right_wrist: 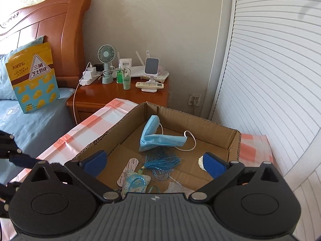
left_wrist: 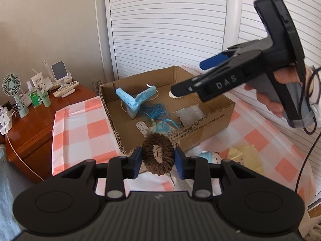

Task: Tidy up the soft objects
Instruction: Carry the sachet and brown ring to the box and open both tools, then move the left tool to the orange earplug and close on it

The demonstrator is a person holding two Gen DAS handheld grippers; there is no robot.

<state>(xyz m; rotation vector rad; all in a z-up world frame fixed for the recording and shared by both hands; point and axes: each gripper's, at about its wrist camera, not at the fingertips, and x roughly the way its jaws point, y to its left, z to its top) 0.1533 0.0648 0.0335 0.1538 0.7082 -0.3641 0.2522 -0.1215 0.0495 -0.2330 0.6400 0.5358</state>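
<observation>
The cardboard box (right_wrist: pixel 218 134) is open at the top; entry from above is unobstructed. Its floor is partly taken up by a folded blue face mask (right_wrist: pixel 158 138) toward the rear, a blue tassel (right_wrist: pixel 162 161) at centre, and a patterned pouch (right_wrist: pixel 134 181) near the front wall. Bare cardboard is seen along the left side and in the rear right corner. The right gripper (left_wrist: pixel 192 80) hangs over the box's right half. The louvred doors (right_wrist: pixel 270 80) stand close behind the box. A cluttered nightstand (right_wrist: pixel 120 94) bounds the left.
</observation>
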